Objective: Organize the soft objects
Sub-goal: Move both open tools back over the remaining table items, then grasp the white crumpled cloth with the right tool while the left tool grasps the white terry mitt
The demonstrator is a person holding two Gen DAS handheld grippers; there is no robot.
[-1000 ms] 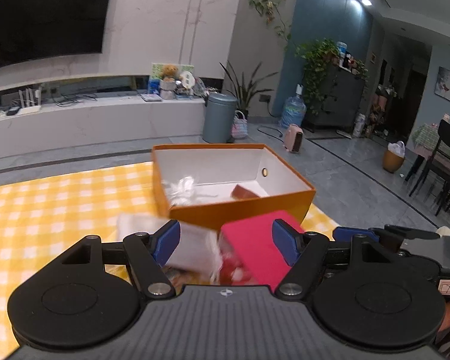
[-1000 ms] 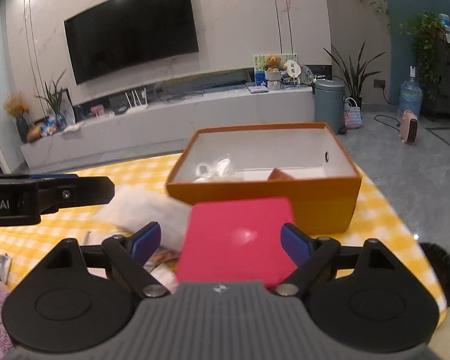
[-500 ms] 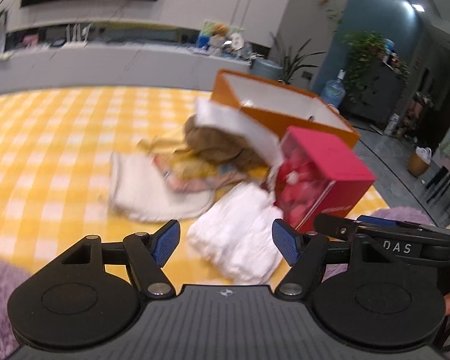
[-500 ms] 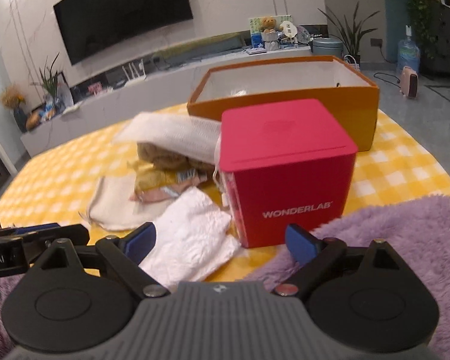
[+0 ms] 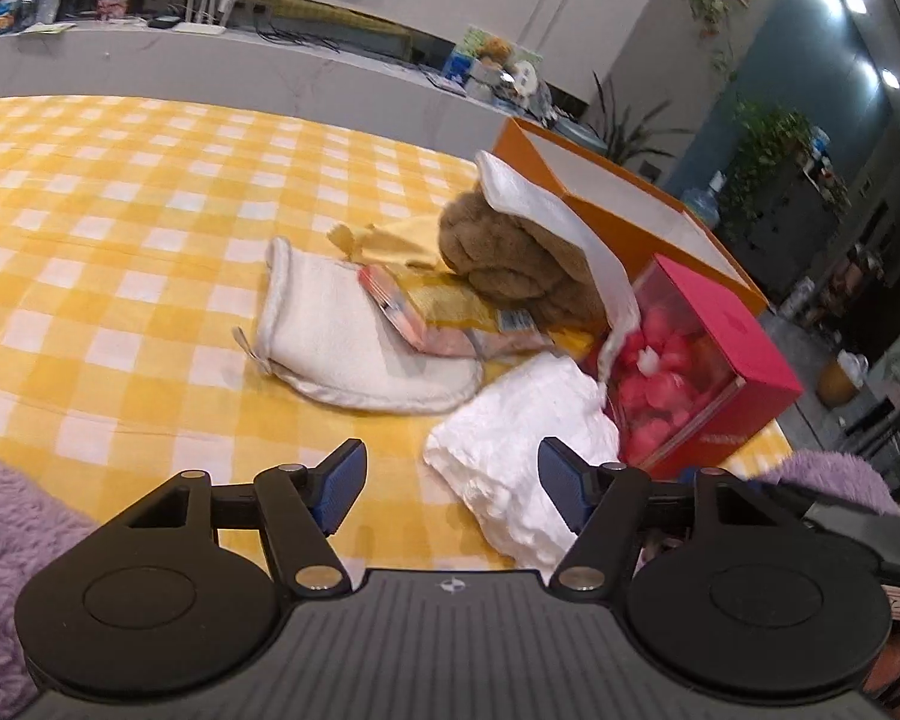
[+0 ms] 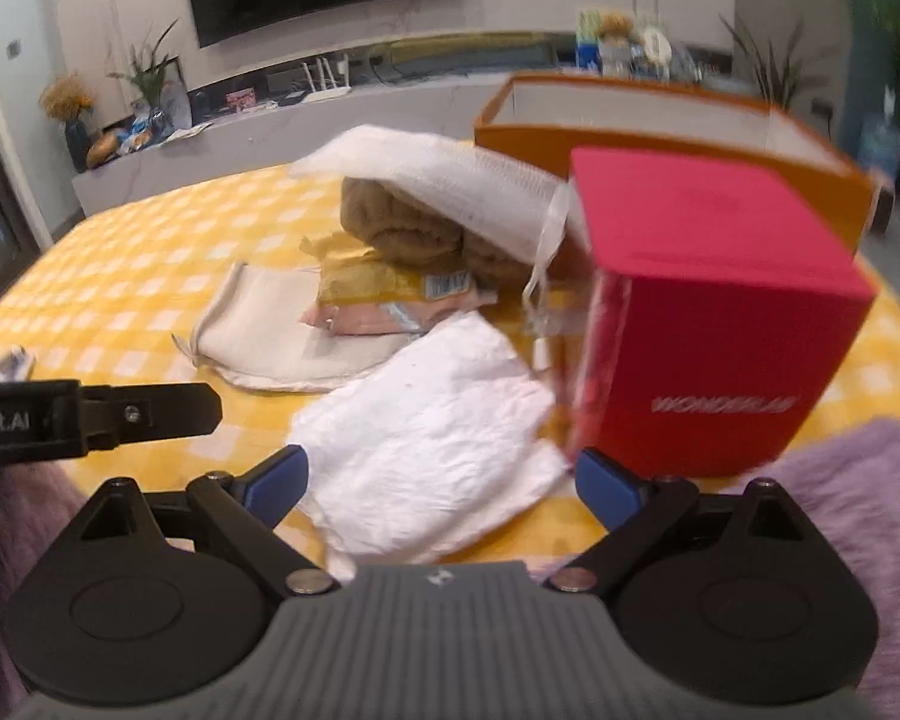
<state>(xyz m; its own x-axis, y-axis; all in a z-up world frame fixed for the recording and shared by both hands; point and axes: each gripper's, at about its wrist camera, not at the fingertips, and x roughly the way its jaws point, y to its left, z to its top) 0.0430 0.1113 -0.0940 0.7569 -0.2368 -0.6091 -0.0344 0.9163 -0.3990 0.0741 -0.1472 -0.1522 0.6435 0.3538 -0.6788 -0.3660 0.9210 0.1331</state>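
Left gripper (image 6: pixel 120 414) shows beside the right view's red box (image 6: pixel 708 312).

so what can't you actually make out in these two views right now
- Orange box interior: hidden by its own walls in both views.
- Brown plush: partly covered by a white cloth; its shape is unclear.
- Red box lettering: motion-blurred, right wrist view.
- Snack packet print: too small.
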